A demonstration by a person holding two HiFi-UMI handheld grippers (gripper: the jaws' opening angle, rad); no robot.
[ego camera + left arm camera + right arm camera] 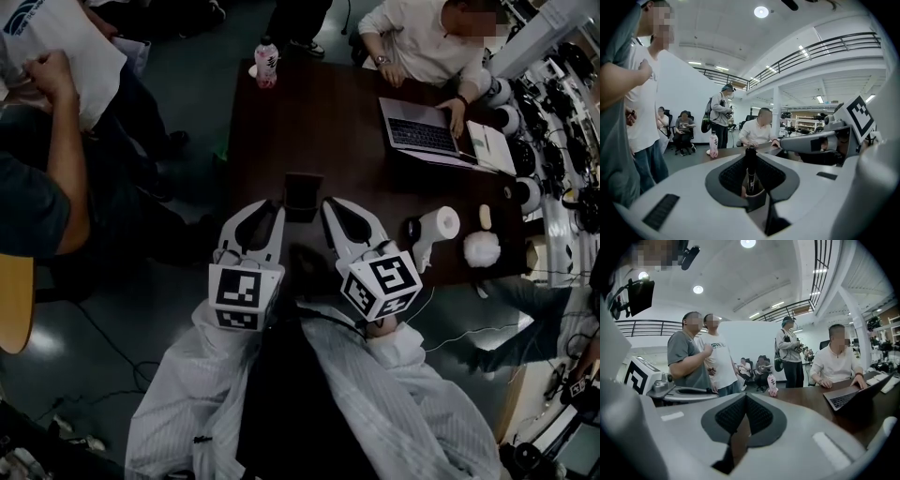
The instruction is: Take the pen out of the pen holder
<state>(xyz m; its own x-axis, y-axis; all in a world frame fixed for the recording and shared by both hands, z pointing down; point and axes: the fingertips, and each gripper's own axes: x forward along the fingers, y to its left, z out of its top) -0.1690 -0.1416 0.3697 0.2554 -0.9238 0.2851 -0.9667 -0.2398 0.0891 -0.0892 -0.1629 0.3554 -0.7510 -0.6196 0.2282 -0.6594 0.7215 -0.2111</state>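
Left gripper [750,153] is pinched to a pen's width on the top of the pen [750,169], which stands in the pen holder [755,197] (right gripper [746,397] closed and empty alongside), so by my reading it's gripped but not out, the lift to come.

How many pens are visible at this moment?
1. The pen stands upright in the pen holder, between the jaws of the left gripper. Others may be hidden inside the holder.
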